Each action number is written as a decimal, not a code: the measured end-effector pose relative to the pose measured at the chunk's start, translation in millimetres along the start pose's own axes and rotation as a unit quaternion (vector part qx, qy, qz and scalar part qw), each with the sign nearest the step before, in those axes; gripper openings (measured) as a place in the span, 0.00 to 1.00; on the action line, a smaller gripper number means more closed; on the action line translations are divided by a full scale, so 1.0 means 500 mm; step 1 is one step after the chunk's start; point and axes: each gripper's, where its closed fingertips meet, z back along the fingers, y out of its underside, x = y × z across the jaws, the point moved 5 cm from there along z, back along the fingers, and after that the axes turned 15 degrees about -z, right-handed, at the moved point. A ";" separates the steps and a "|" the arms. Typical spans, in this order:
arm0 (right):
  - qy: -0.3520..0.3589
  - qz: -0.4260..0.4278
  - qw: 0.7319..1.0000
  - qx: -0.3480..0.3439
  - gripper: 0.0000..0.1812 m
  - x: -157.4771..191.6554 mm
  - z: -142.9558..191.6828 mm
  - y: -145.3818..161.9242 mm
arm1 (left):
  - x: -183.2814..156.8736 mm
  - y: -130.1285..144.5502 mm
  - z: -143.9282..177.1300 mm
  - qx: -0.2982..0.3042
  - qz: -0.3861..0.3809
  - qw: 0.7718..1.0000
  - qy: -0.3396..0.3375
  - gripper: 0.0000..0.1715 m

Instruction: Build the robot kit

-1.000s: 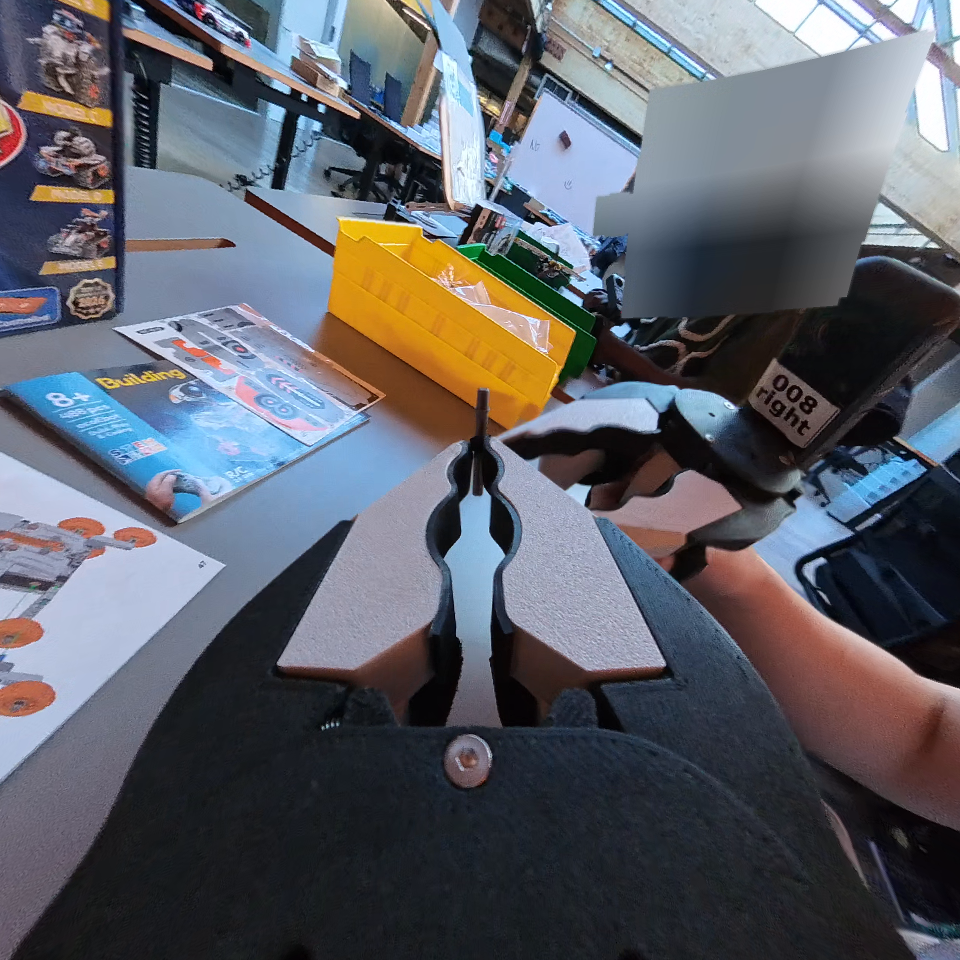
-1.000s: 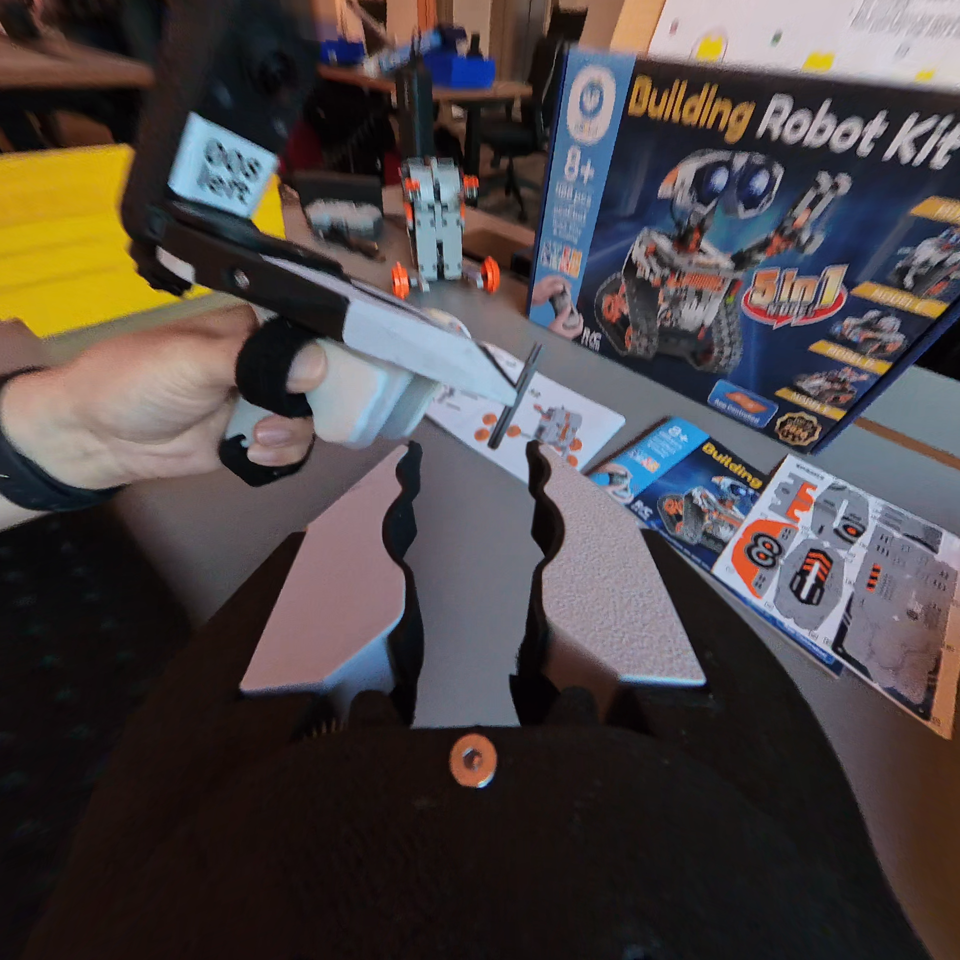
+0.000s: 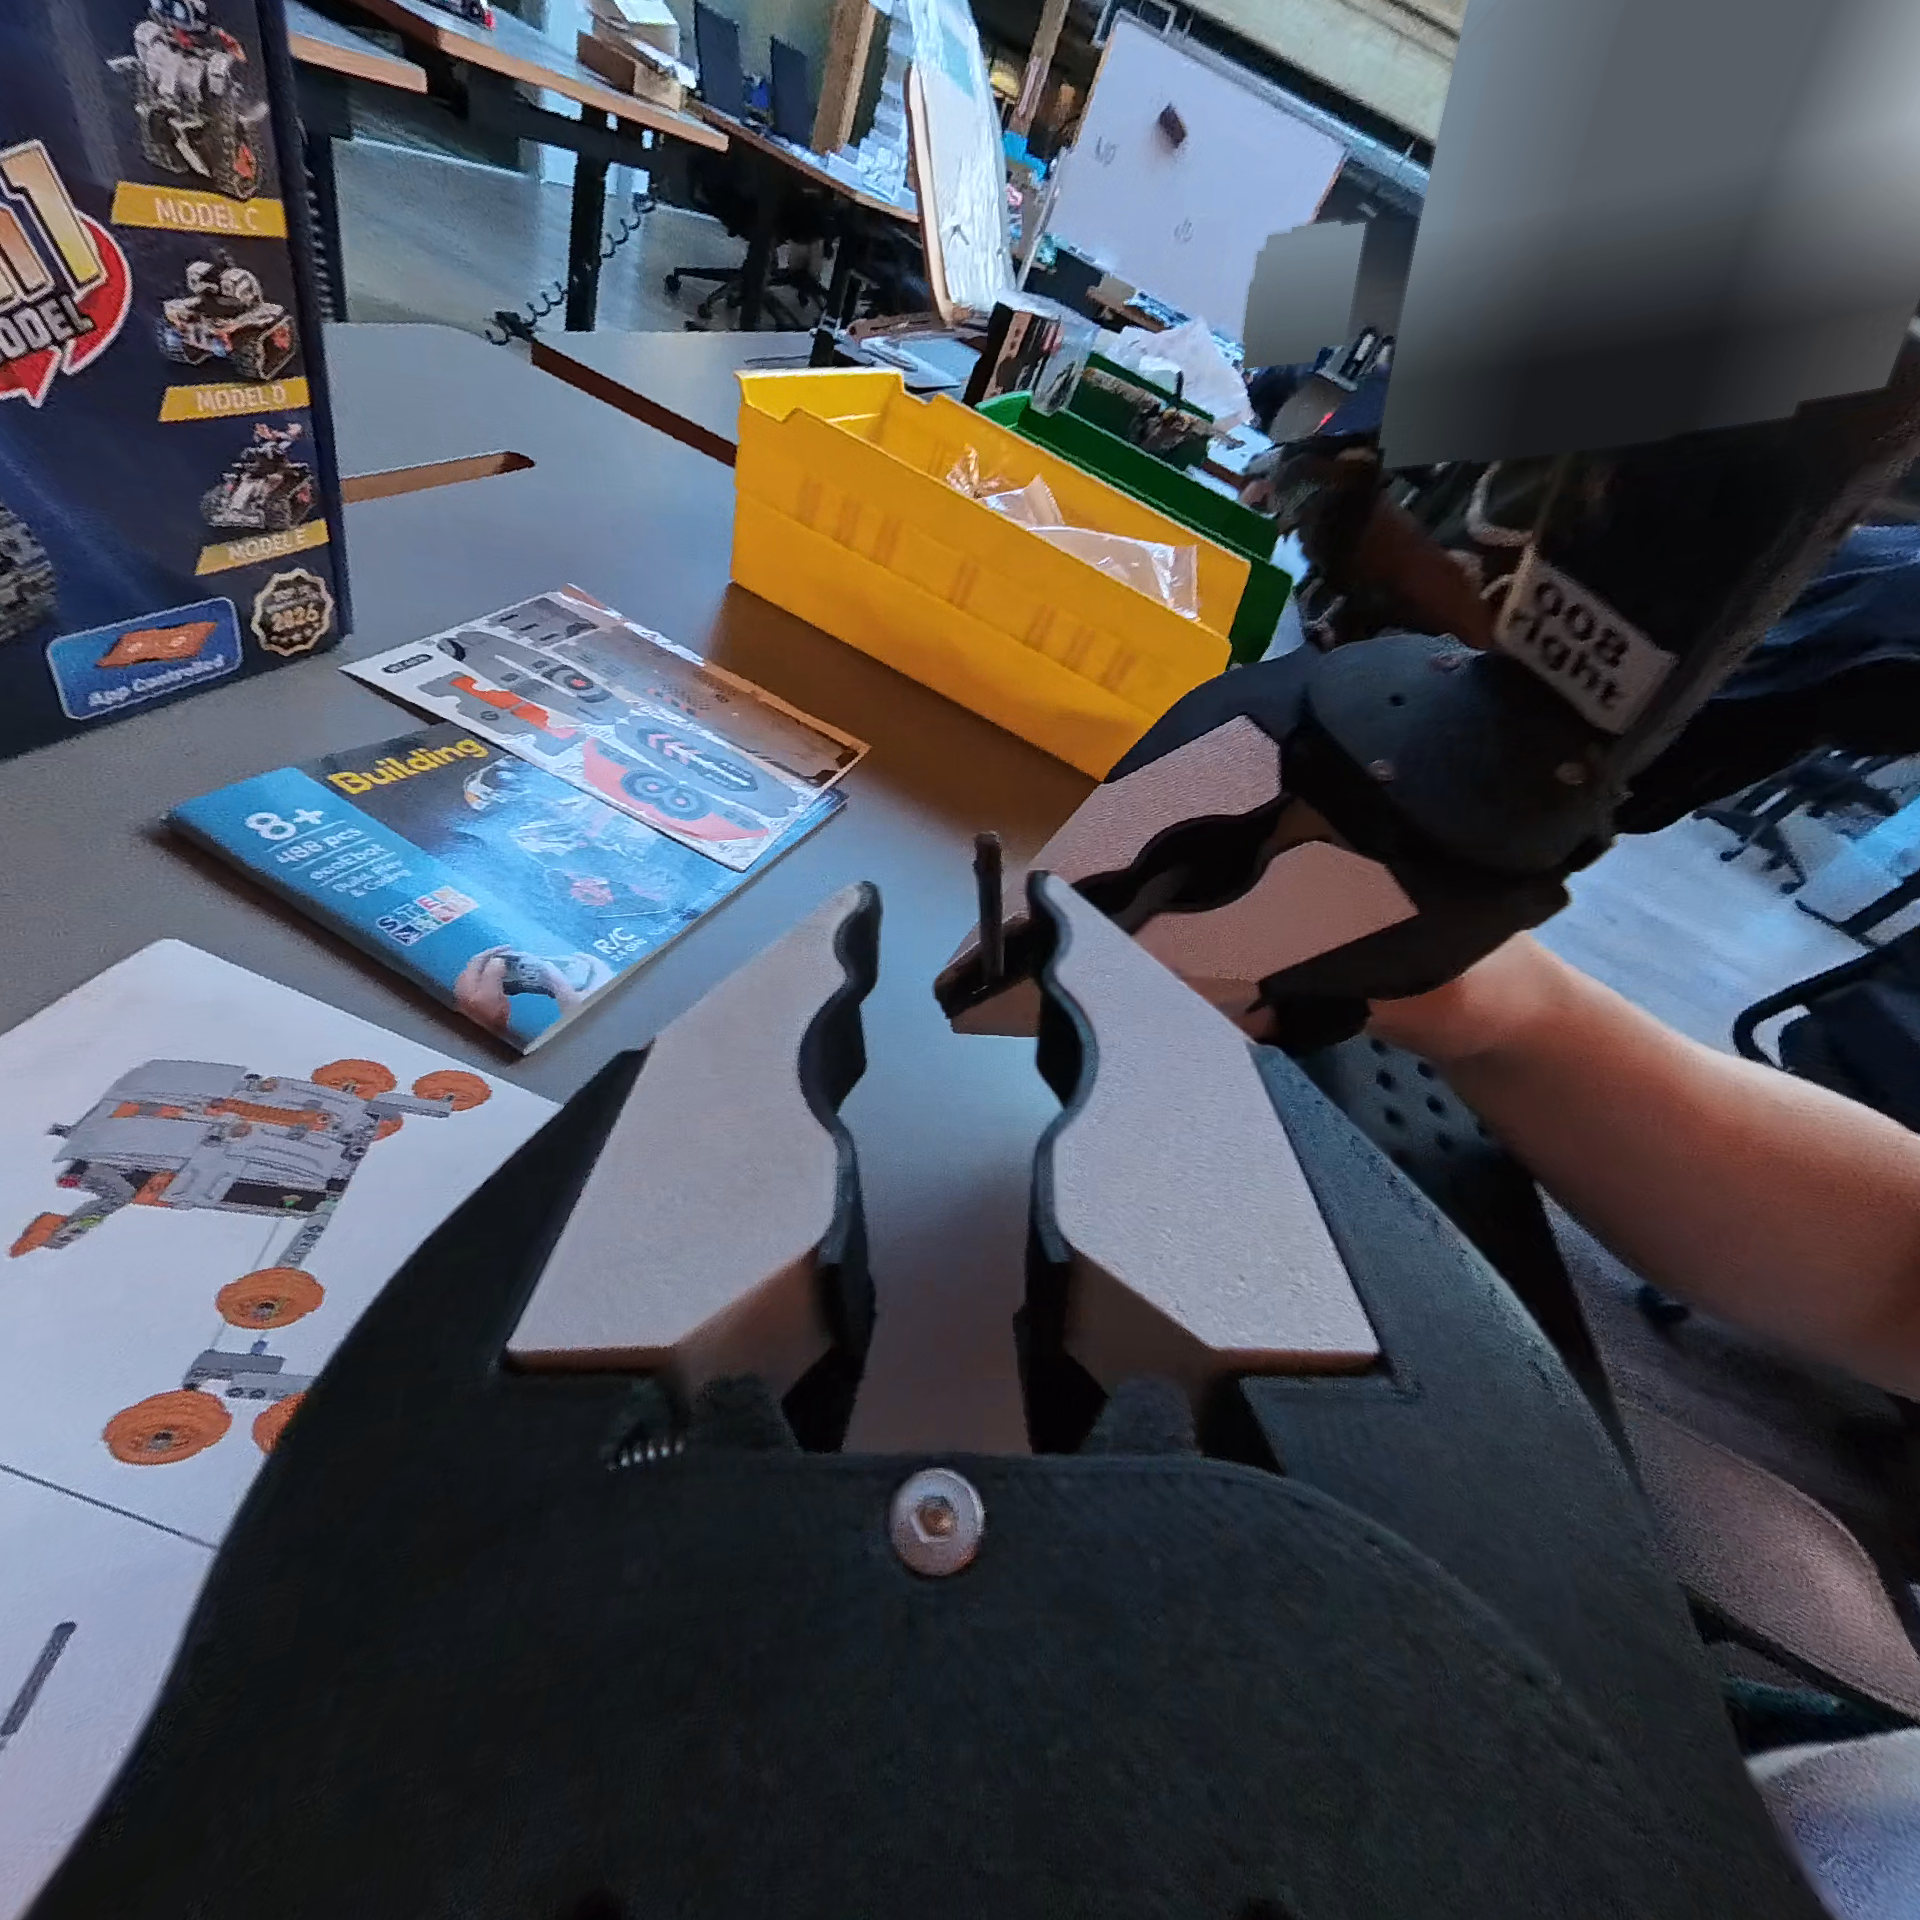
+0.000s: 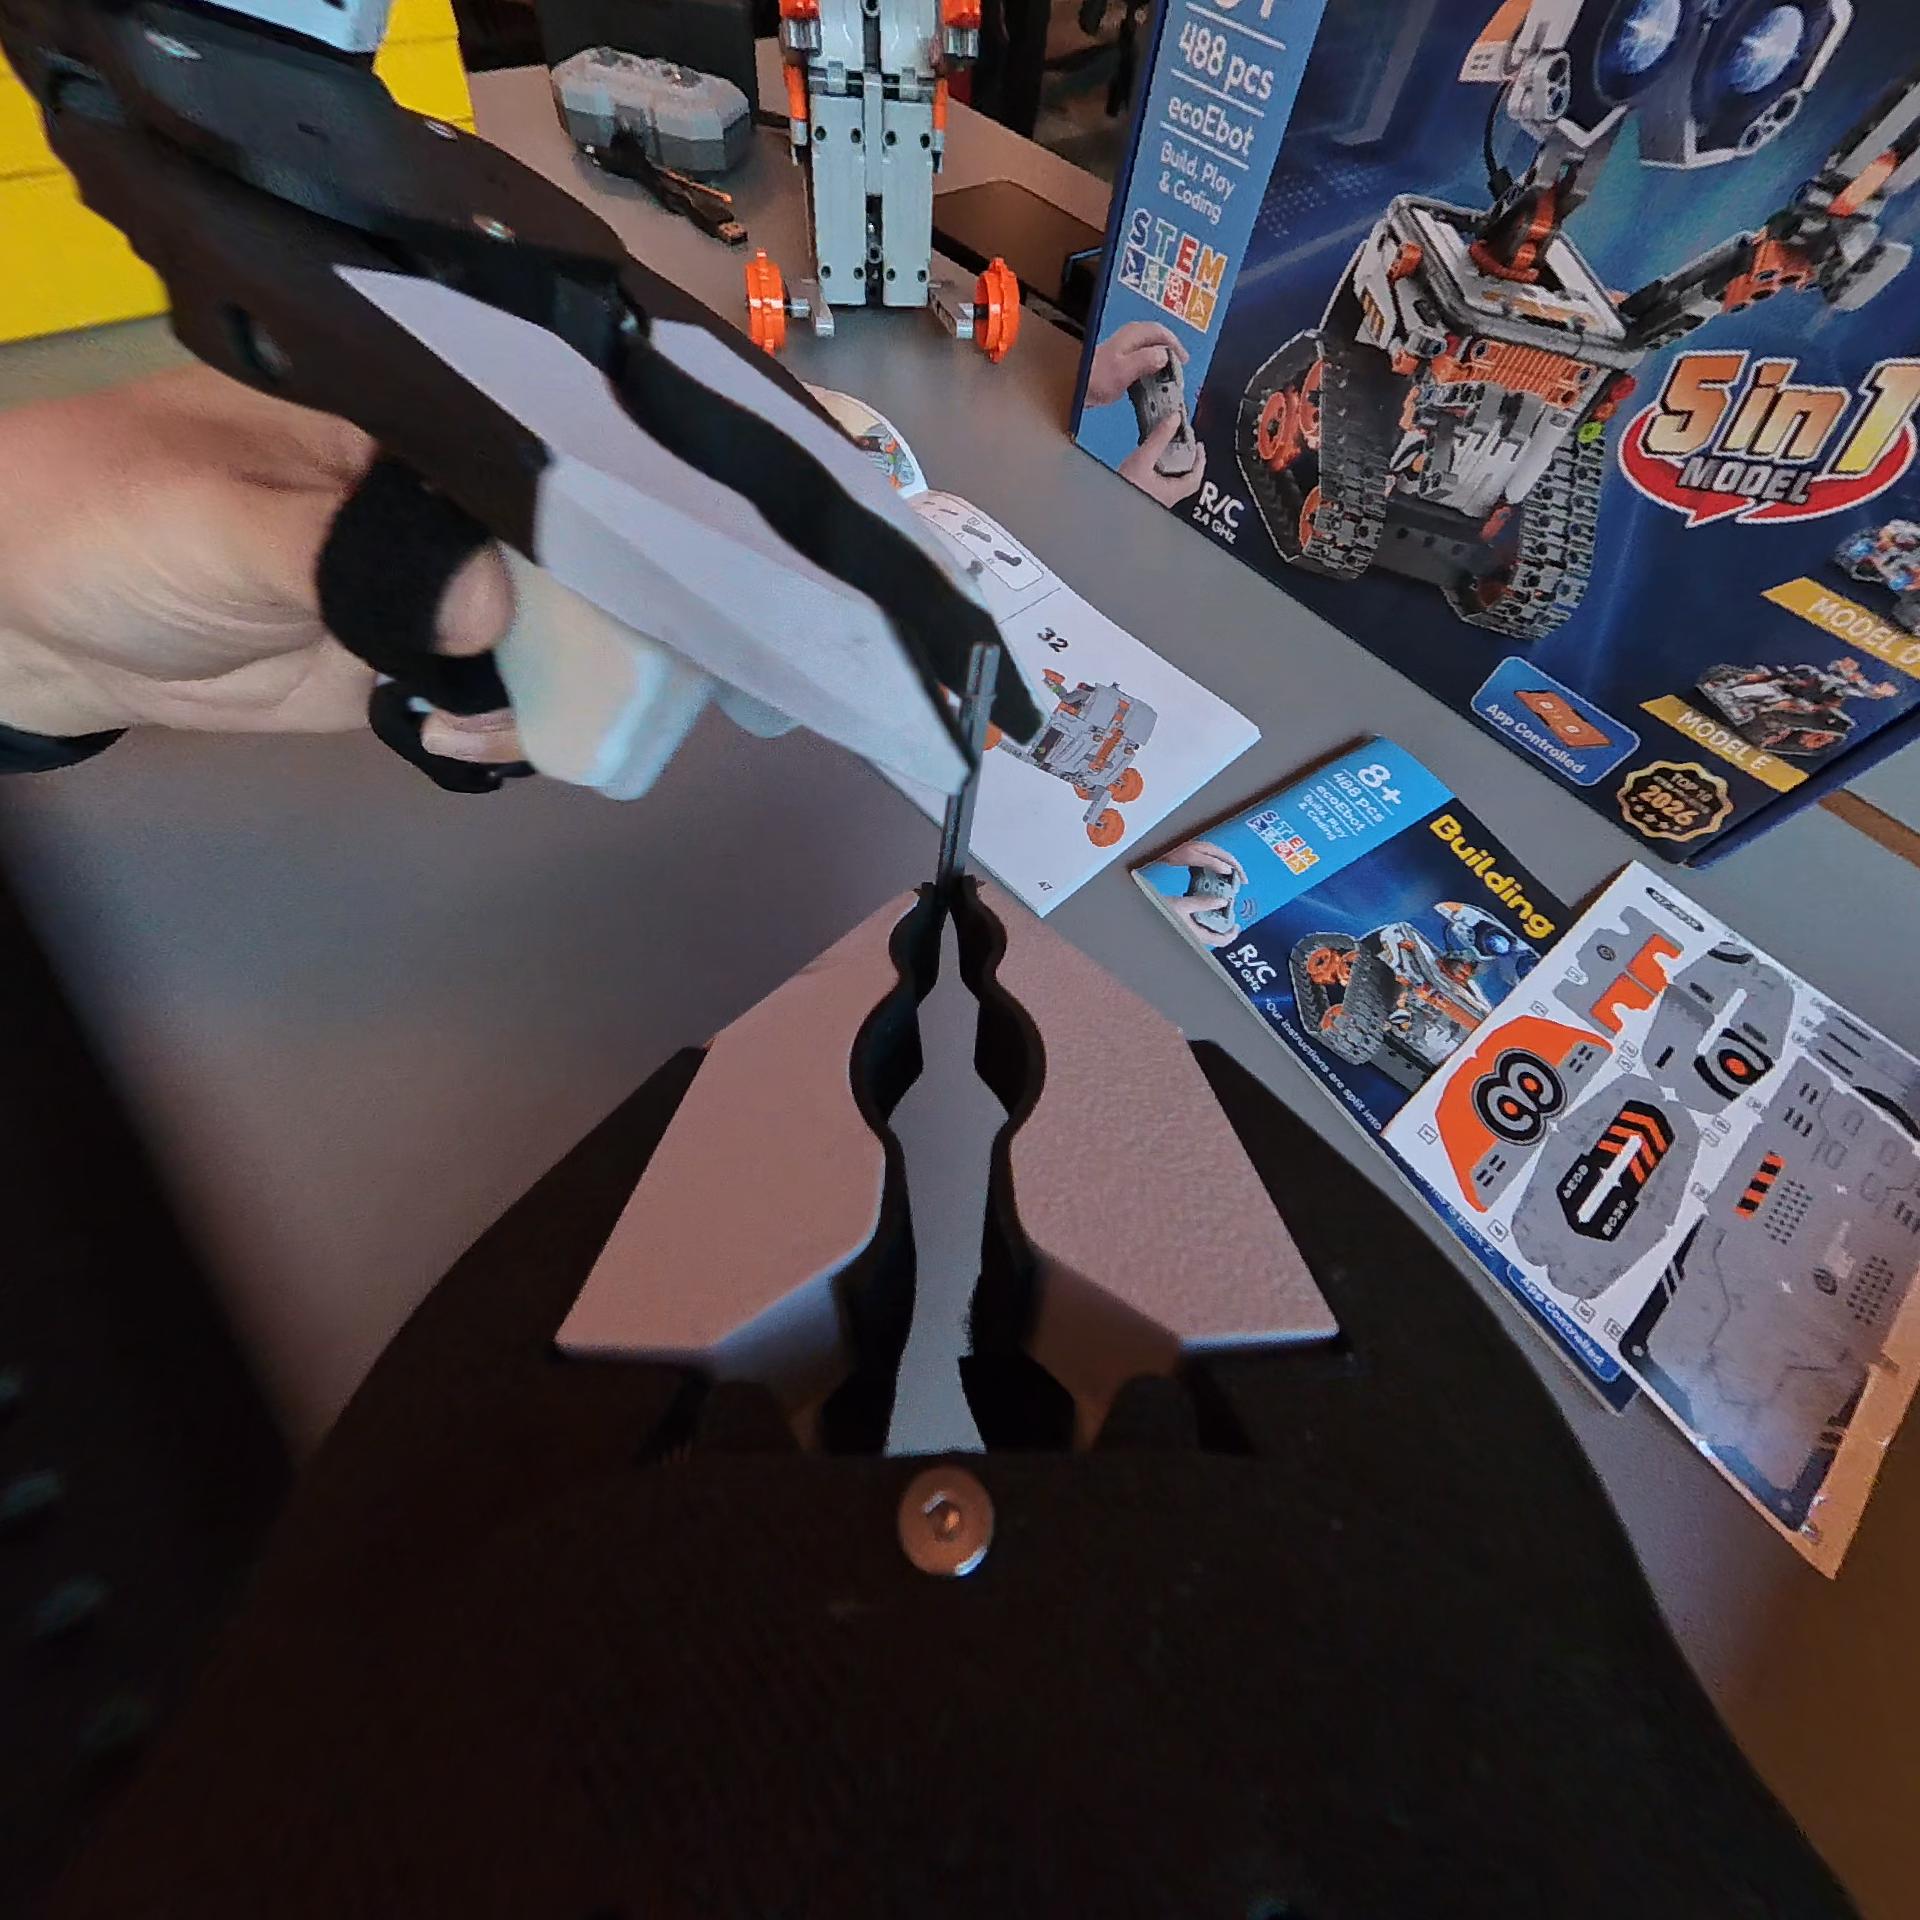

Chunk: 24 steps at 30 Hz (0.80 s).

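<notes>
Left wrist view. The left tool (image 3: 951,920) stands wide, its two fingers apart and holding nothing. Just beyond its right finger the right tool (image 3: 971,992) comes in from the right and pinches a thin black rod (image 3: 987,899), which stands nearly upright above the grey bench (image 3: 582,520). The bench is bare between the fingers and on toward a yellow bin (image 3: 935,592), which holds a clear plastic bag (image 3: 1081,525). A green bin (image 3: 1195,499) lies touching its far side; its contents cannot be made out. To the left lie a blue booklet (image 3: 468,894), a sticker sheet (image 3: 613,717) partly over it, and an open instruction page (image 3: 177,1195). A printed kit box (image 3: 156,343) stands upright at far left.

Right wrist view. The right tool (image 4: 951,899) is narrow, its tips closed on the lower end of the rod (image 4: 961,790). The left tool (image 4: 987,717), held by a hand (image 4: 197,561), flanks the rod's upper end; whether it touches cannot be told. Open bench (image 4: 416,935) lies to the left. Behind stand a grey-and-orange model (image 4: 873,177) and the kit box (image 4: 1558,364).
</notes>
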 end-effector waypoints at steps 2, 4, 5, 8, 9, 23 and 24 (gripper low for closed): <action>0.001 0.004 1.000 0.008 0.01 -0.001 -0.001 0.002 | 0.000 0.006 -0.003 0.003 0.001 1.000 0.009 0.01; -0.009 0.003 1.000 0.003 0.01 0.000 -0.003 0.001 | 0.000 0.006 -0.002 -0.008 0.025 0.999 0.027 0.00; -0.011 0.002 1.000 -0.007 0.01 0.000 -0.004 -0.001 | 0.002 0.005 0.000 -0.014 0.039 0.999 0.032 0.00; -0.010 0.001 0.998 -0.062 0.15 0.008 0.001 -0.020 | 0.019 0.001 0.015 -0.041 0.057 0.998 0.008 0.00; -0.002 -0.001 0.997 -0.082 0.15 0.011 0.002 -0.027 | 0.023 -0.001 0.021 -0.050 0.057 0.997 0.000 0.00; 0.037 0.073 0.989 -0.122 0.01 0.041 -0.005 0.003 | -0.012 0.020 0.029 0.010 0.038 0.998 0.050 0.06; 0.040 0.090 0.987 -0.126 0.01 0.050 -0.003 0.003 | -0.018 0.024 0.030 0.032 0.027 0.998 0.056 0.07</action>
